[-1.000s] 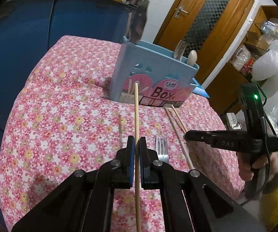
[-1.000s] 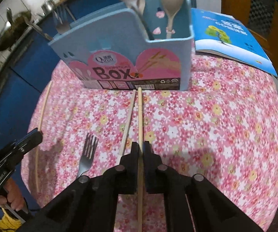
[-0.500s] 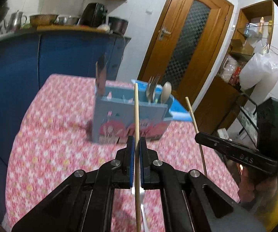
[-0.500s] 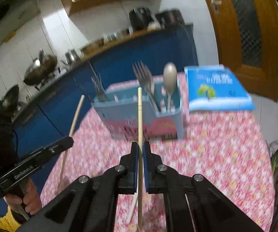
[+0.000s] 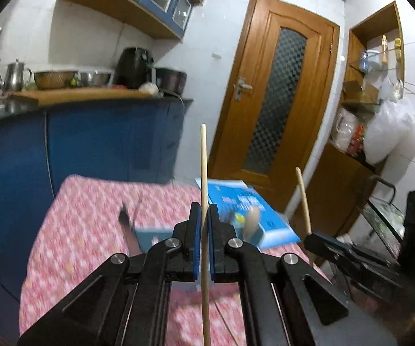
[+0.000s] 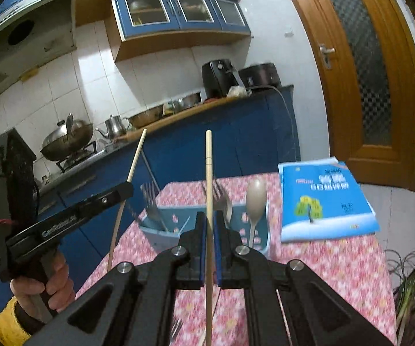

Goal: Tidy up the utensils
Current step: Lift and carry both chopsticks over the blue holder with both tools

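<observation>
Clamping one chopstick [image 5: 203, 173] each, both grippers [image 5: 203, 240] are best lowered upright into the holder's [image 6: 161, 235] free slot

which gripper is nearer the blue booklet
Right. The right gripper sits on the side of the utensil box where the blue booklet lies; the left gripper is further left.
</observation>
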`<state>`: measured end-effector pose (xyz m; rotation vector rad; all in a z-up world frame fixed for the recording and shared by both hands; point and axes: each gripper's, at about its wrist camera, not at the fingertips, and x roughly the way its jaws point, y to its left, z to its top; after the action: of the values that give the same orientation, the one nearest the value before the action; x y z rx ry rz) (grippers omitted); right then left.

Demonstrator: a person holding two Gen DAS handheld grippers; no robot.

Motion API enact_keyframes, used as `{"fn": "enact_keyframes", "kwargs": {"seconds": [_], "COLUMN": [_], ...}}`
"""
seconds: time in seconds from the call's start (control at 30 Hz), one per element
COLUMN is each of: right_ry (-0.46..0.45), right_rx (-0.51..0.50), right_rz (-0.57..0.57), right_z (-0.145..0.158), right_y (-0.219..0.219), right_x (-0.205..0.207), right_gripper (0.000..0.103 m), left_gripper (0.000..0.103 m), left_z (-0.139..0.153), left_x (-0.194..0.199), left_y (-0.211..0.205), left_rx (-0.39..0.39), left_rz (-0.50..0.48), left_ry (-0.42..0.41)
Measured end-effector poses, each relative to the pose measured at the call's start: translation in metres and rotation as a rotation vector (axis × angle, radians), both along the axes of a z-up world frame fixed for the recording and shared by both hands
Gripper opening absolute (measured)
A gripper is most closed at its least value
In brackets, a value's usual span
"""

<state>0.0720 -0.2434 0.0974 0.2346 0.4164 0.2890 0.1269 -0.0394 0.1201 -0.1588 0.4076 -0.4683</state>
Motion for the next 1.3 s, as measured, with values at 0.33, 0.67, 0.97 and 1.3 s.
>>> {"fn": "enact_keyframes", "kwargs": {"seconds": [0.33, 0.67, 0.97, 1.3], "right_ry": [-0.108, -0.195, -0.174, -0.148], "right_rx": [-0.003, -0.059, -0.091, -0.100], "right_rz": [-0.020, -0.066, -0.036, -0.007], "right_z": [0.003, -0.002, -0.022, -0.031], "right_y": [-0.002, 0.002, 0.009, 0.014], "right_x": [0.038, 0.069, 0.076, 0.071], "right_gripper": [0.007, 0.007, 0.007, 0.007], "left_gripper": [0.002, 0.002, 0.002, 0.002], "left_z": [-0.003, -0.015, -0.022, -0.025], "left_x": [0.036, 0.044, 0.041, 0.030], "left_y": [-0.007, -0.004, -0.007, -0.009], "left_rx": [-0.021, -0.042, -0.042, -0.007], "left_rz": [0.091, 0.163, 0.180, 0.174], "left_ry": [-0.149, -0.234, -0.267, -0.255]}}
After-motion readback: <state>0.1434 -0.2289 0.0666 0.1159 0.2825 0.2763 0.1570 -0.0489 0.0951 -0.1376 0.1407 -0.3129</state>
